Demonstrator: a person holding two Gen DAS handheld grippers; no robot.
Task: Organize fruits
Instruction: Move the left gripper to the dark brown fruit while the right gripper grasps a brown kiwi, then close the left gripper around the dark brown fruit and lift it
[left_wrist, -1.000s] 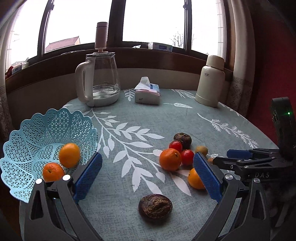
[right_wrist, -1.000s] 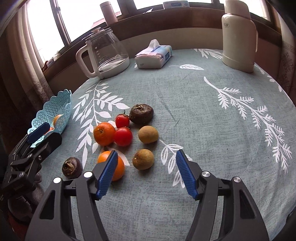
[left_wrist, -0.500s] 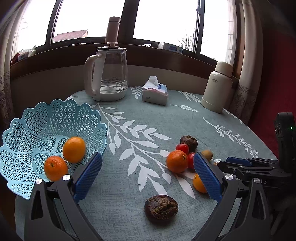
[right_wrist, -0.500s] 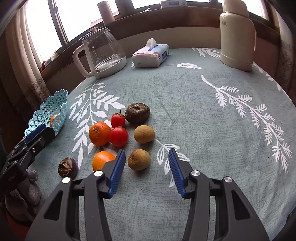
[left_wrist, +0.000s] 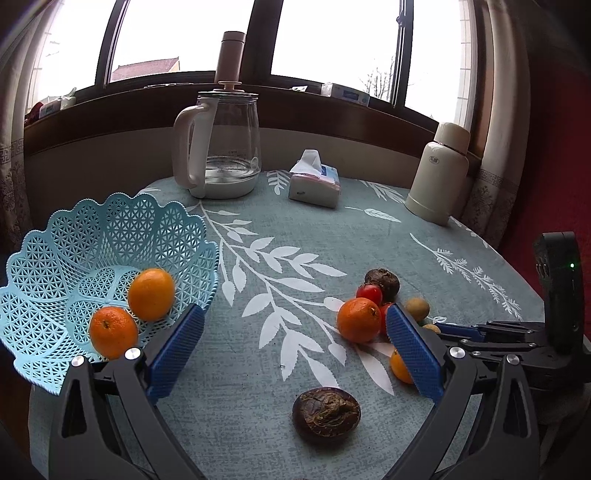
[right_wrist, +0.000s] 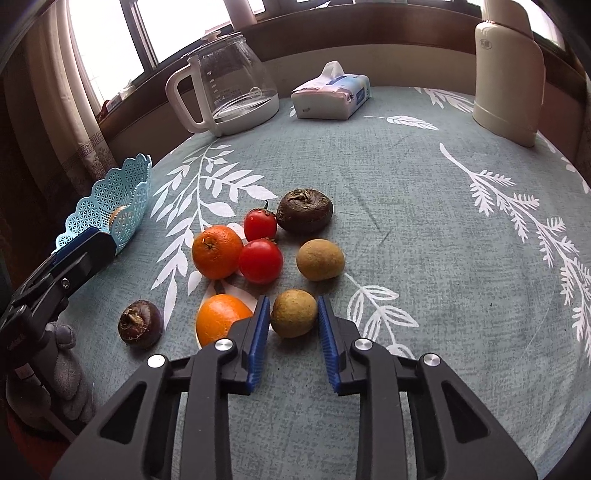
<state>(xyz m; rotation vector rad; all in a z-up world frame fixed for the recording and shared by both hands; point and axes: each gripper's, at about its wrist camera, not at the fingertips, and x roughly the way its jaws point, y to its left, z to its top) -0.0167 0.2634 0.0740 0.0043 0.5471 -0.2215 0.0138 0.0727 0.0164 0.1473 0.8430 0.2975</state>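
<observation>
Picking is the step in hand: the right gripper (right_wrist: 291, 328) sits low on the table (right_wrist: 406, 206) with its blue pads on either side of the nearer brown fruit (right_wrist: 293, 313), jaws narrowed around it, though a thin gap seems to remain on each flank, so I judge the grip not yet made (whether a pad already touches the skin is hard to tell). That fruit lies at the near edge of the loose cluster, just beside an orange (right_wrist: 221, 320) on its left, with a second brown fruit (right_wrist: 320, 259), two tomatoes (right_wrist: 260, 260), another orange (right_wrist: 217, 252) and a dark wrinkled fruit (right_wrist: 304, 210) beyond it. The left gripper (left_wrist: 293, 343) hangs wide apart and empty over the cloth, a dark fruit (left_wrist: 326, 414) lying between its fingers and the blue basket (left_wrist: 48, 295), holding two oranges (left_wrist: 150, 294), at its left side. Next the right jaws need to meet the brown fruit squarely without nudging the neighbouring orange, then lift and carry it across to the basket, which stands well apart at the far left.
</observation>
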